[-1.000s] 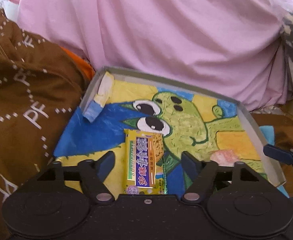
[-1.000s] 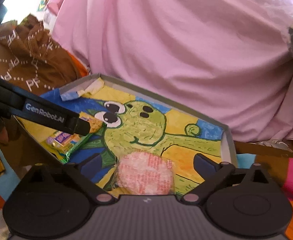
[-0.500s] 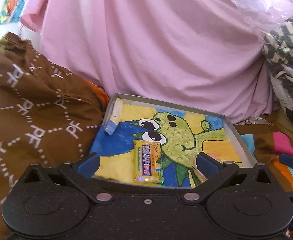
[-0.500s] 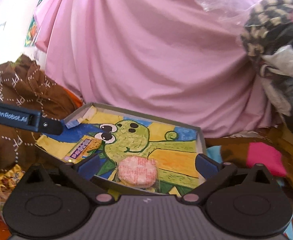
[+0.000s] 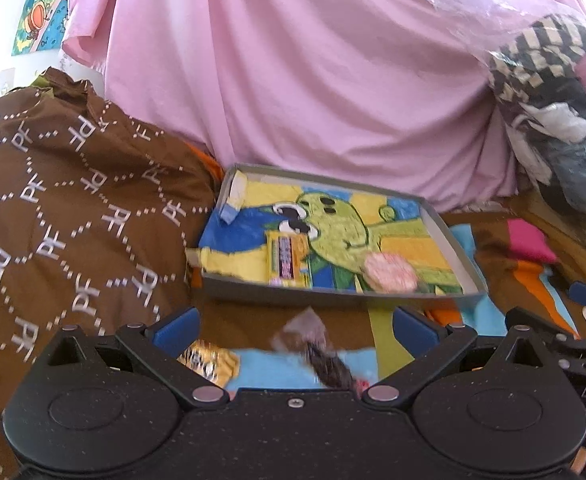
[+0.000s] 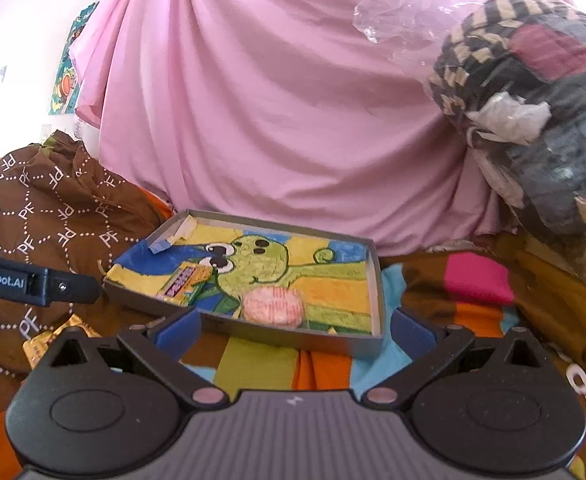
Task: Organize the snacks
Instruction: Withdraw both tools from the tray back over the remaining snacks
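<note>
A rumpled brown cloth printed with white "PF" letters lies left of a shallow grey cardboard tray with a green cartoon-creature lining, seemingly the collecting spot: it holds a yellow-and-purple snack bar and a round pink-wrapped cake. A dark wrapped snack and gold packet await below the left gripper, jaws apart, empty. The right gripper is likewise spread; "enRobot.AI" shows on a tool
</note>
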